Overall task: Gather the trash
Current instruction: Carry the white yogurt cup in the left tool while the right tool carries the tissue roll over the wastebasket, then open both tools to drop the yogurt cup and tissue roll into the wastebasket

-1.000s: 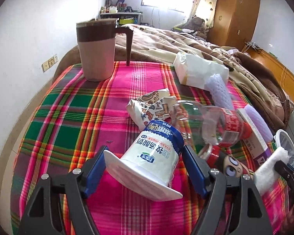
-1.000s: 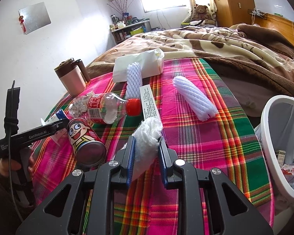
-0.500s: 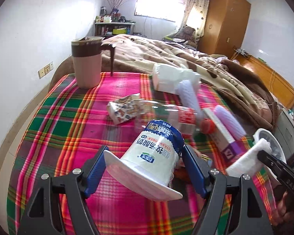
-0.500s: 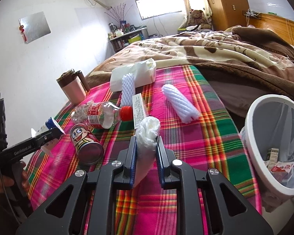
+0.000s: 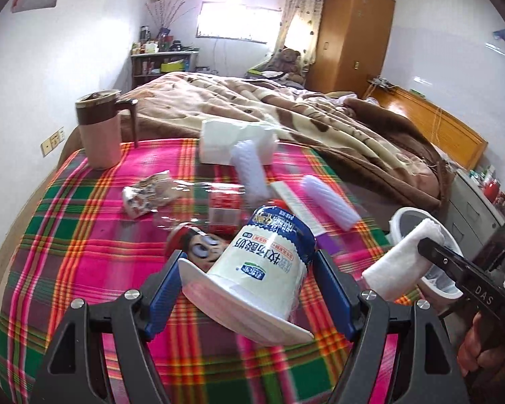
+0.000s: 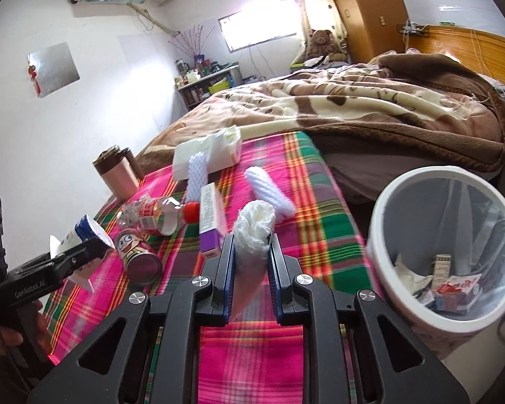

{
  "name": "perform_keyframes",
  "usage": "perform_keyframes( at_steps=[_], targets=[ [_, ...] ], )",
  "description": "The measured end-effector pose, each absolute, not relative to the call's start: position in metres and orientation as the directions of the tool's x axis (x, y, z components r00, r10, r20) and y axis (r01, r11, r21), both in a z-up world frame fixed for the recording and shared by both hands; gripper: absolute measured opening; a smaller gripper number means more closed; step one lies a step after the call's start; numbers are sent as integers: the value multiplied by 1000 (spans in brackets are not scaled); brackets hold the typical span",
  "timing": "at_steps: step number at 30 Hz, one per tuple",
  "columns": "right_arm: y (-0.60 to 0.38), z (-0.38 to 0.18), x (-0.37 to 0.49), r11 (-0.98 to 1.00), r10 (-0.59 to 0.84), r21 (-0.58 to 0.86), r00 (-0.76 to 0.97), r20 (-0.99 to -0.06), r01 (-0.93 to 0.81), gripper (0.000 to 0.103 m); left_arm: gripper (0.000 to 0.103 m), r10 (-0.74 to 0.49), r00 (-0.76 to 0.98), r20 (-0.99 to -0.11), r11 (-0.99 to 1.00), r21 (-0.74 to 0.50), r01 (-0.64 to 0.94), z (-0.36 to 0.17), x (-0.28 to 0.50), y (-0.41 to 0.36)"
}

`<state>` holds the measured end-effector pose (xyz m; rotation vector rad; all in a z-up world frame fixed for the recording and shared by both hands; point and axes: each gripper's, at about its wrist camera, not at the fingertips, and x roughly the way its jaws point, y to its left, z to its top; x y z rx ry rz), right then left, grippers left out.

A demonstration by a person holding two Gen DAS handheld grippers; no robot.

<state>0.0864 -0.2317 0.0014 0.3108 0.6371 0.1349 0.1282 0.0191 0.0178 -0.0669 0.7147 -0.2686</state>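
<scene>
My left gripper (image 5: 249,269) is shut on a white and blue yogurt cup (image 5: 262,266), held tilted above the plaid cloth (image 5: 84,235). It also shows in the right wrist view (image 6: 80,235). My right gripper (image 6: 250,242) is shut on a white foam net (image 6: 252,232), lifted above the cloth near the white trash bin (image 6: 383,202). The foam net also shows in the left wrist view (image 5: 400,256), in front of the bin (image 5: 395,219). The bin holds several scraps.
On the cloth lie a plastic bottle (image 6: 155,215), a red can (image 6: 138,256), a purple and white box (image 6: 210,225), two more foam nets (image 6: 269,188) (image 6: 197,175), a crumpled wrapper (image 5: 144,195) and a tissue pack (image 6: 208,155). A brown mug (image 5: 99,131) stands at the far left.
Both grippers have risen and moved right toward the bin with their loads. The bin now looks larger and closer in the right wrist view.
</scene>
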Motion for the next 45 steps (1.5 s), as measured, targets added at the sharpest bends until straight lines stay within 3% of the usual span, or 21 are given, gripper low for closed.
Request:
perform_keyframes(
  at_steps=[27,45],
  targets=[
    [-336,13,64,937,20,304,846,-533,169,18,78,-453,641,-620,862,-121,492,31,114,-142],
    [-387,-8,70,931,-100,223,790,-606,289,18,78,-529,527,-665,780,-137,611,11,119,-232]
  ],
)
